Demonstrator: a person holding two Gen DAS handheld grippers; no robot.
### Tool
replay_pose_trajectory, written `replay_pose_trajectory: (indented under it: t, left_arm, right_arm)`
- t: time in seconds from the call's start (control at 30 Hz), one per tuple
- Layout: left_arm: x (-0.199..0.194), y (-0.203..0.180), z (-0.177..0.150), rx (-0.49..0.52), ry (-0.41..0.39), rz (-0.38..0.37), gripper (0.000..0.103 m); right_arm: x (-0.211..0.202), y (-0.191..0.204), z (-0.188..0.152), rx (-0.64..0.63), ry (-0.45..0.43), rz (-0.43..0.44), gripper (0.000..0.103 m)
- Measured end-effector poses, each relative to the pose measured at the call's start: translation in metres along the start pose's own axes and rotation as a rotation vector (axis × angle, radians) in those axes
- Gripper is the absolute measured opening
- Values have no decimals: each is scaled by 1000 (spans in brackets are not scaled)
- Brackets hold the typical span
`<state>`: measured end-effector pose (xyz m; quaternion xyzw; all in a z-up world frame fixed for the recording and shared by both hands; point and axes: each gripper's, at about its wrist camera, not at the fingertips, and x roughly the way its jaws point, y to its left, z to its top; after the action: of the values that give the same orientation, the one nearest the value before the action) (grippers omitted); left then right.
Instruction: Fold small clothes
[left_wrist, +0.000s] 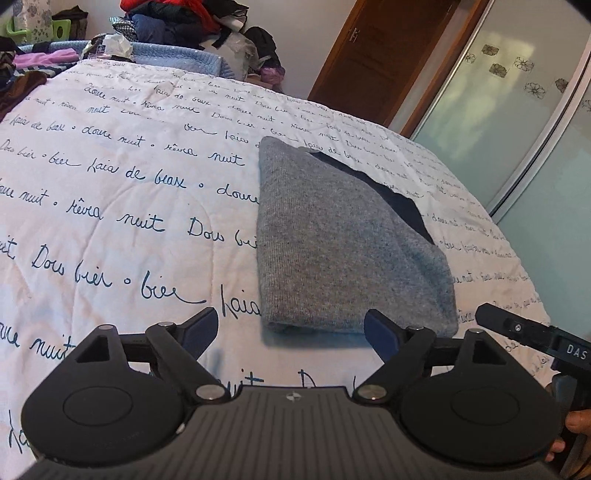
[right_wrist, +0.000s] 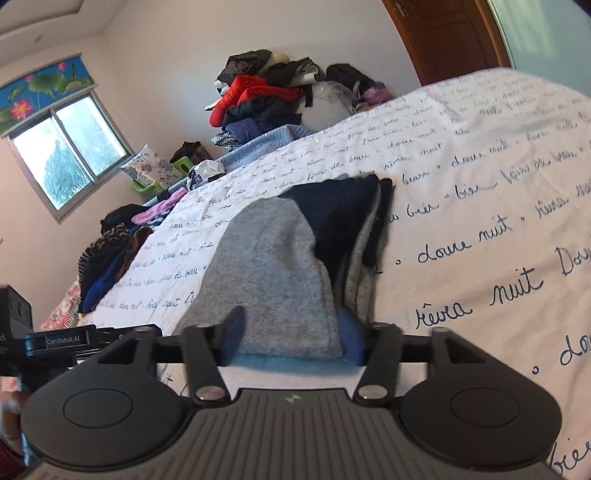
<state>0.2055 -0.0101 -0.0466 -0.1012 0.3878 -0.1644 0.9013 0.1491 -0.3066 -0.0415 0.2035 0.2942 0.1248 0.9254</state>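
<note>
Broadly, one white quilt (left_wrist: 122, 206) printed with blue script covers the bed and carries a single folded grey knit garment (left_wrist: 343, 236) with a dark navy layer showing along its far edge. One heap of mixed clothes (right_wrist: 266, 99) rises behind the bed's far side. Two grippers point slantwise down at the fold's near edge. On the left gripper (left_wrist: 291, 332), the jaws stand wide apart and clear of the cloth. The right gripper (right_wrist: 291, 339) is parted too, straddling the garment's near corner without visibly pinching it.
</note>
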Motion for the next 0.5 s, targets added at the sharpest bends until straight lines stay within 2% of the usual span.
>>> replay_pose_trajectory:
  t: [0.1,0.17,0.3,0.4,0.5]
  left_arm:
    - [-2,-5,-9,-8,-8,49,88]
    - [-1,-7,-15,-4,-7,73,88]
    - [-2,-12,-27,17,-19,141,89]
    - [-5,-12,-33,13,-30,163,91]
    - [-6,-13,-38,14,-29,187,91]
  right_arm:
    - [-3,7,-7,-6,9,-10,65]
    - [-3,9,-11,1,21,-17,75]
    - [-8,13,-20,-12,33,-49,76]
    - [-11,14,-26,-6,41,-65,82]
    - [-14,16,-31,2,54,-71,83]
